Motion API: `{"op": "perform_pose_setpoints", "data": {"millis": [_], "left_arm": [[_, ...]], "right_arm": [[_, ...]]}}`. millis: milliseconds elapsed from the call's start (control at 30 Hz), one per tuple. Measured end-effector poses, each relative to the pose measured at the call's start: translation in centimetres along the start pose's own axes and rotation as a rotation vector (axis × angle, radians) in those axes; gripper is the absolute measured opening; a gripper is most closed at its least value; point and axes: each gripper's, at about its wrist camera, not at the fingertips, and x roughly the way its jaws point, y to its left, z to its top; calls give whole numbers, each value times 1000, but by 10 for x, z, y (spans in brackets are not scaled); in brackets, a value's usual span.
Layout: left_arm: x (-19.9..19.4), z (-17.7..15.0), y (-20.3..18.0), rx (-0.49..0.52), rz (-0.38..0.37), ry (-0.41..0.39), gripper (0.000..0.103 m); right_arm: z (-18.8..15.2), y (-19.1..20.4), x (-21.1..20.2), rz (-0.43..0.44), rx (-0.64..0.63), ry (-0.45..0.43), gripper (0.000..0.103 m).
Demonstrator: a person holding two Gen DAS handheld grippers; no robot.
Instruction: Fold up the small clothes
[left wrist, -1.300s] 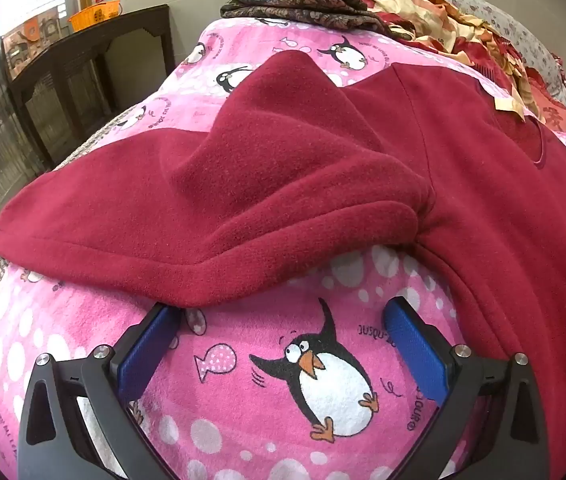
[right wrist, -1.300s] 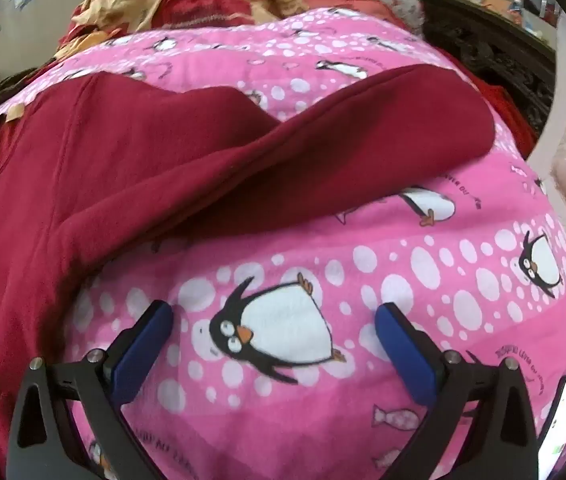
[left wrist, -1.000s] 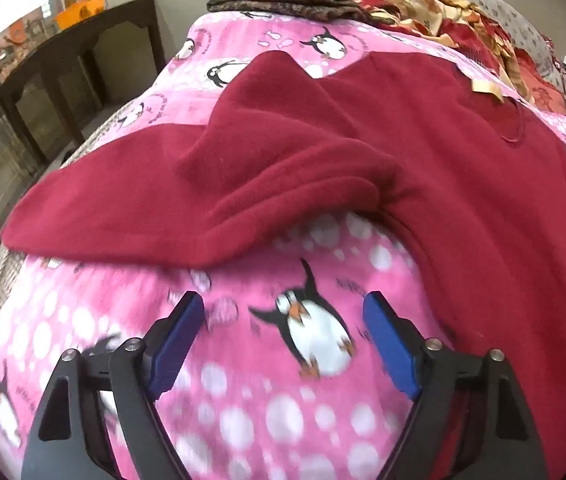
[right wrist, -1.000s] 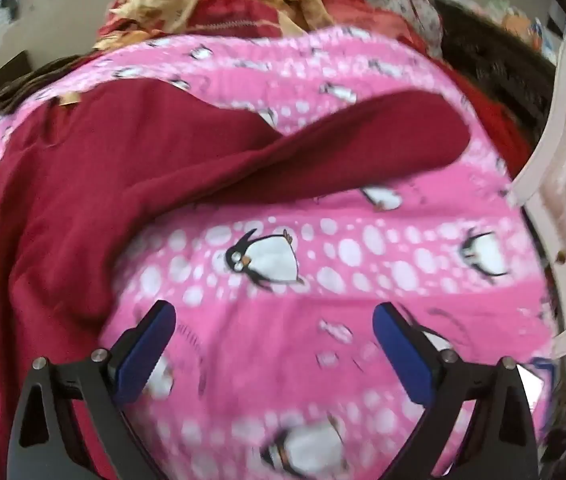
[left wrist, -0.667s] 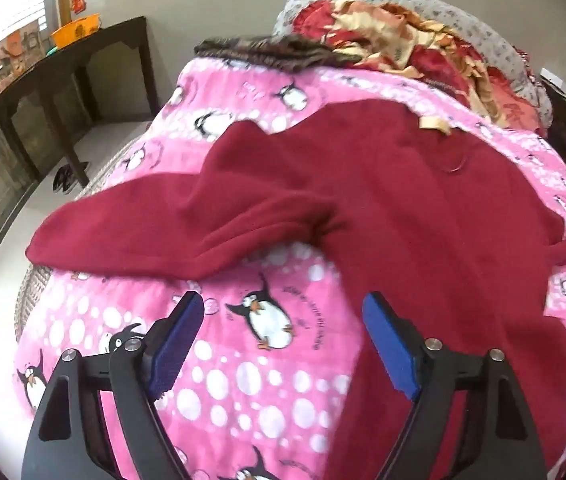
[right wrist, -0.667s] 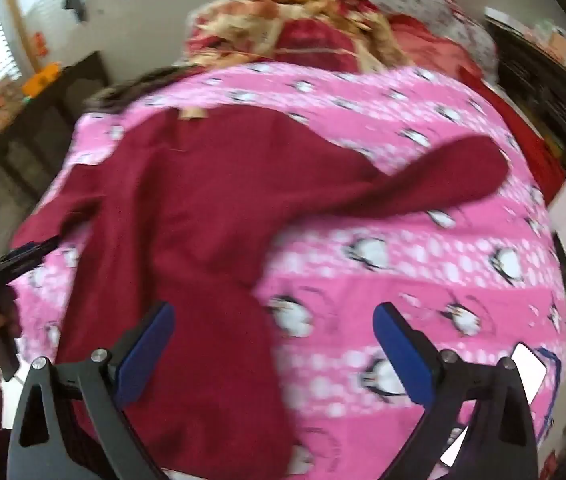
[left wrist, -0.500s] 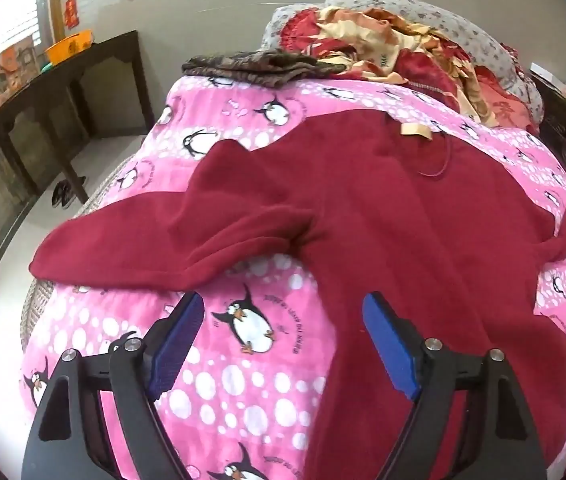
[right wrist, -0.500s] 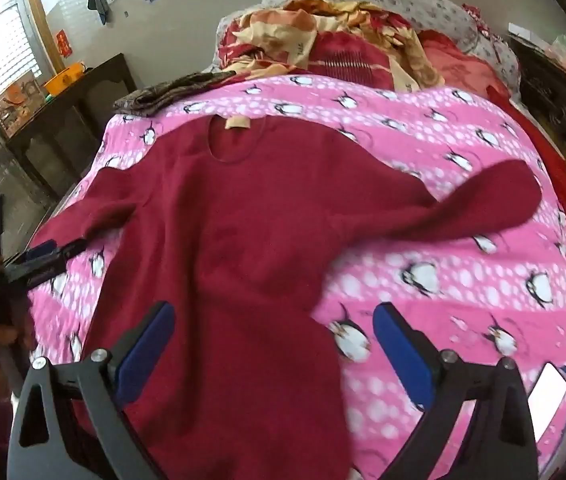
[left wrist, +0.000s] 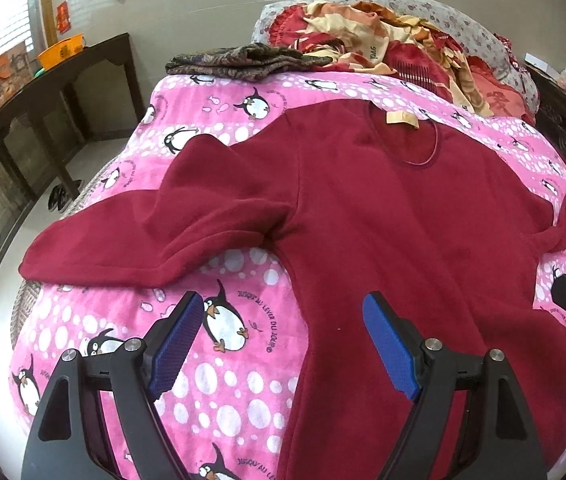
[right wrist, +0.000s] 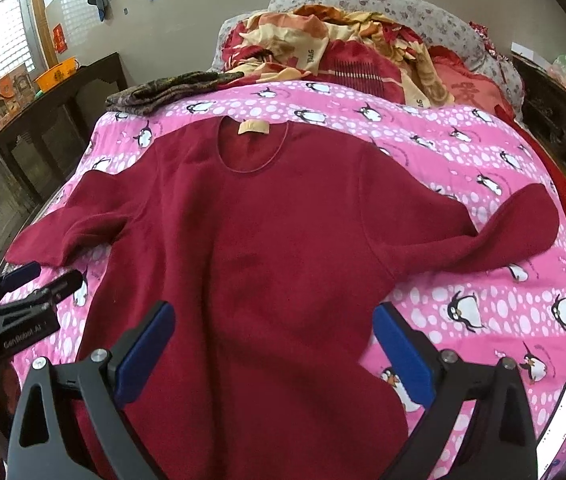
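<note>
A dark red long-sleeved fleece sweater (right wrist: pixel 283 248) lies face up, spread across the middle of the frame on the pink penguin-print blanket (right wrist: pixel 483 312), its round neck with a tan label (right wrist: pixel 253 127) toward the top and both sleeves angled out sideways. My left gripper (left wrist: pixel 283 344) and right gripper (right wrist: pixel 275 348) hang above its lower part, jaws wide apart, empty. The hem looks rumpled, though blur there leaves me unsure.

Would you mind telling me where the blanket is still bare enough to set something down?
Bare penguin blanket shows below the right sleeve, below the left sleeve beside the sweater, and in a strip above its collar. The head end is crowded with the heaped quilt and a dark folded cloth.
</note>
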Motion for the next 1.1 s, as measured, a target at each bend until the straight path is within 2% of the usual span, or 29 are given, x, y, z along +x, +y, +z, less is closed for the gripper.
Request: {"op": "perform_pose_setpoints", "data": {"millis": [733, 1100], "left_arm": [[19, 5, -7, 0, -2, 24, 65], [23, 5, 0, -16, 5, 26, 65]], "right_arm": [[10, 2, 41, -61, 58, 29, 101], [13, 6, 56, -33, 116, 70, 101]]}}
